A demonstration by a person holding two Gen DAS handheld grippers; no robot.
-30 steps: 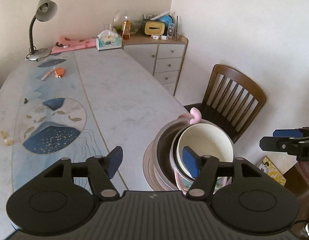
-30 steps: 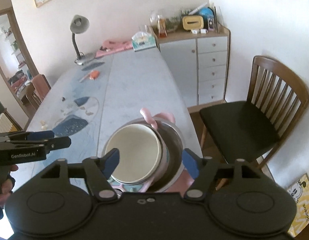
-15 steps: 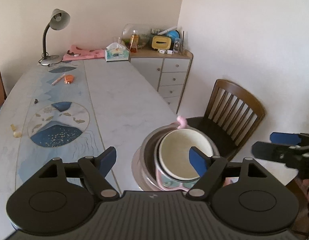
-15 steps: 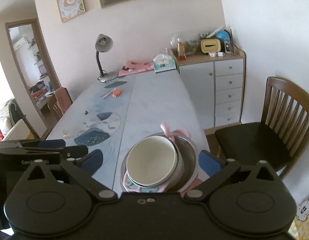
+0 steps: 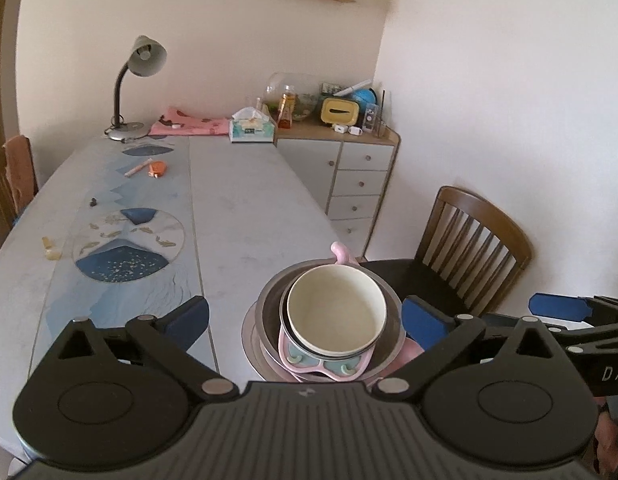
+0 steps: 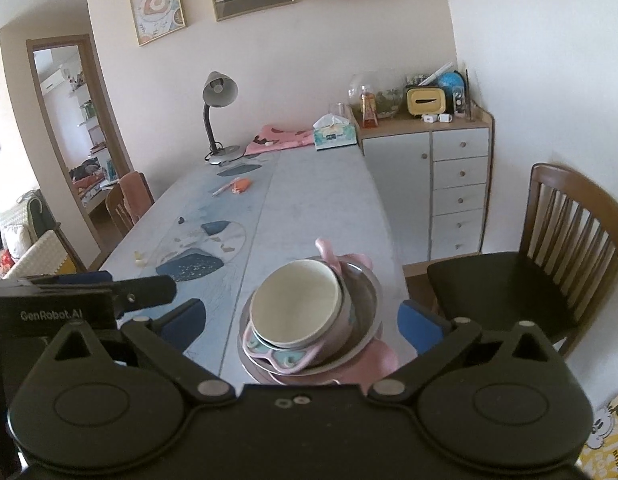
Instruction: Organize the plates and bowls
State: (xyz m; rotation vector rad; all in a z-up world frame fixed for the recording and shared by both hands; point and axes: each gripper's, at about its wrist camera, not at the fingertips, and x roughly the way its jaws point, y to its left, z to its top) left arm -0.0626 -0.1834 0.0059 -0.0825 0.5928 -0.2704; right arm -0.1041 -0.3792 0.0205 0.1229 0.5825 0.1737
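A cream bowl (image 5: 337, 312) tops a stack at the table's near edge. It sits in a pink divided plate (image 5: 329, 366), inside a steel bowl (image 5: 269, 300) on a steel plate (image 5: 249, 334). A pink handle (image 5: 341, 252) sticks up behind. My left gripper (image 5: 305, 320) hangs back from the stack, its jaws opening, both pads clear of the dishes. My right gripper (image 6: 305, 322) is open on the stack's right, touching nothing. From there the cream bowl (image 6: 297, 304) leans in the steel bowl (image 6: 365, 292). Each gripper shows in the other's view: right gripper (image 5: 561, 308), left gripper (image 6: 141, 288).
The long grey table (image 5: 237, 208) carries a lamp (image 5: 145, 56), a tissue box (image 5: 251, 130), a pink cloth and small bits at its far and left parts. A wooden chair (image 5: 469, 248) stands right of the stack, with a drawer cabinet (image 5: 361, 176) behind.
Both grippers have drawn back and a little up from the stack, and their jaws have spread wider. The stack of dishes stays where it was.
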